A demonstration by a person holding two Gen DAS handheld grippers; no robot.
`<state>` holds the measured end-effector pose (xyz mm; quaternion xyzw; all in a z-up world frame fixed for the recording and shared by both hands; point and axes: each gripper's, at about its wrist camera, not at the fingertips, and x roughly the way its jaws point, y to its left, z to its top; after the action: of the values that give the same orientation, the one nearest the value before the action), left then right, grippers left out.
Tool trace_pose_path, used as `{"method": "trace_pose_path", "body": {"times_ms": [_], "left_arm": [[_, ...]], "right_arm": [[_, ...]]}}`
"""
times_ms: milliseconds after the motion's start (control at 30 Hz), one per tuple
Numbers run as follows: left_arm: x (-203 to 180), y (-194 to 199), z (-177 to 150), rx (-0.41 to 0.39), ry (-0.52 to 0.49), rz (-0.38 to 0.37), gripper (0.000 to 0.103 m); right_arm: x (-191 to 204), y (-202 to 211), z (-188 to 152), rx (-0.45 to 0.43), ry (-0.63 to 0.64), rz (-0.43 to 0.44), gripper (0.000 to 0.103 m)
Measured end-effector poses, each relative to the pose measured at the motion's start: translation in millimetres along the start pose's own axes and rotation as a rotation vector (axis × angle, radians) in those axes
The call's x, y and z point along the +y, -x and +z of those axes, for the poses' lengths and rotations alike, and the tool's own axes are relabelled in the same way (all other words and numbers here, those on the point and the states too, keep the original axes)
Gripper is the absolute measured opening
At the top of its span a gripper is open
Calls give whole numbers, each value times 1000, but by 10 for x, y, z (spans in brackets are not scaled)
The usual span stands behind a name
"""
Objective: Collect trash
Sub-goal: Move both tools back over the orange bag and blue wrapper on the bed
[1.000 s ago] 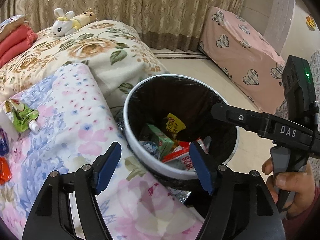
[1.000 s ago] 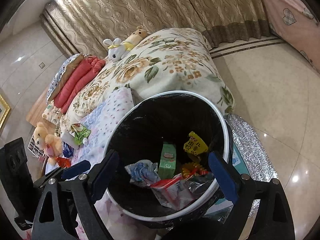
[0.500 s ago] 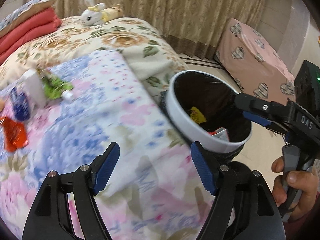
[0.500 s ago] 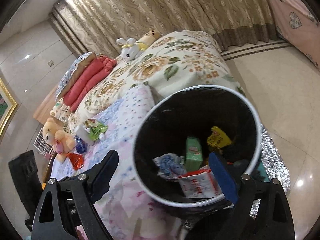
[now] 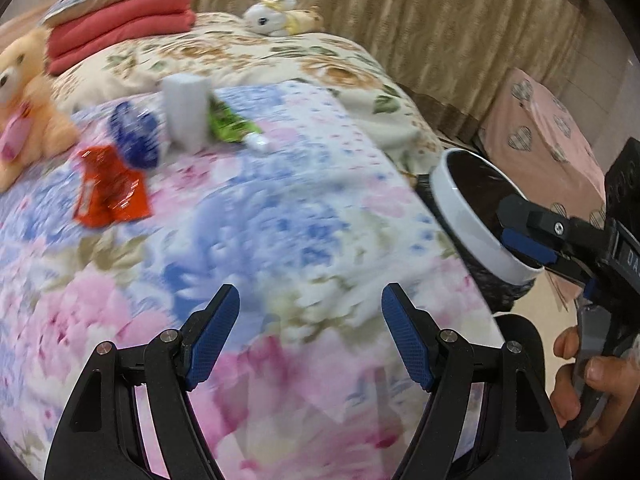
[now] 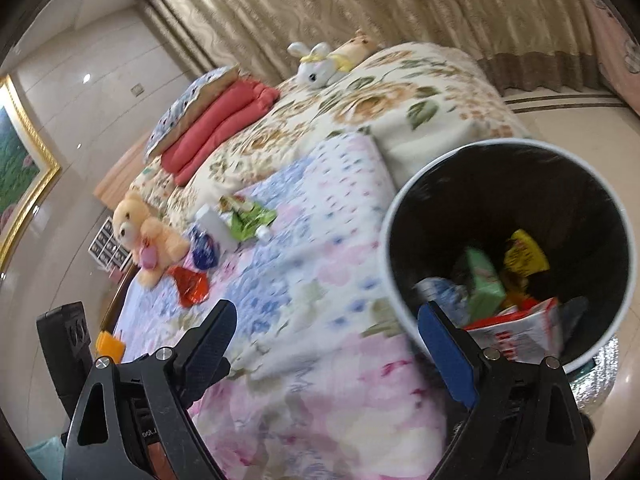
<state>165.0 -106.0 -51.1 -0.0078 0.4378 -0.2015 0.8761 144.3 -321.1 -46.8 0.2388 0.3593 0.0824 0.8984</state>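
Observation:
A white-rimmed bin (image 6: 404,280) with a black liner stands beside the bed and holds several wrappers; it also shows in the left wrist view (image 5: 464,220). On the floral blanket (image 5: 280,240) lie an orange-red wrapper (image 5: 110,190), a blue wrapper (image 5: 134,138), a white carton (image 5: 186,110) and a green pouch (image 5: 226,124). They also show in the right wrist view: orange-red wrapper (image 6: 190,286), green pouch (image 6: 248,220). My left gripper (image 5: 310,328) is open and empty over the blanket. My right gripper (image 6: 328,344) is open and empty by the bin's rim.
A teddy bear (image 5: 24,100) sits at the blanket's left edge. Red folded bedding (image 5: 120,28) and a white toy rabbit (image 5: 268,18) lie farther back. A pink heart-print cushion (image 5: 548,140) stands beyond the bin. Curtains (image 6: 360,0) hang behind the bed.
Both grippers have swung left, away from over the bin and toward the blanket. The wrappers and teddy bear have come into fuller view. Both grippers stay open.

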Motion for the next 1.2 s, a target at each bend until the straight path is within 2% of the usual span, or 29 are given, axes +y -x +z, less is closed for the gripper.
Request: {"method": "trace_pose_path", "body": {"times_ms": [233, 667, 1200], "left_arm": [[351, 61, -106, -3, 82, 37, 75], [809, 128, -200, -12, 182, 94, 75], [1150, 71, -134, -11, 249, 134, 76]], "right_arm": [[263, -192, -113, 39, 51, 32, 98], [566, -522, -197, 72, 112, 73, 98], [806, -924, -64, 69, 207, 67, 98]]}}
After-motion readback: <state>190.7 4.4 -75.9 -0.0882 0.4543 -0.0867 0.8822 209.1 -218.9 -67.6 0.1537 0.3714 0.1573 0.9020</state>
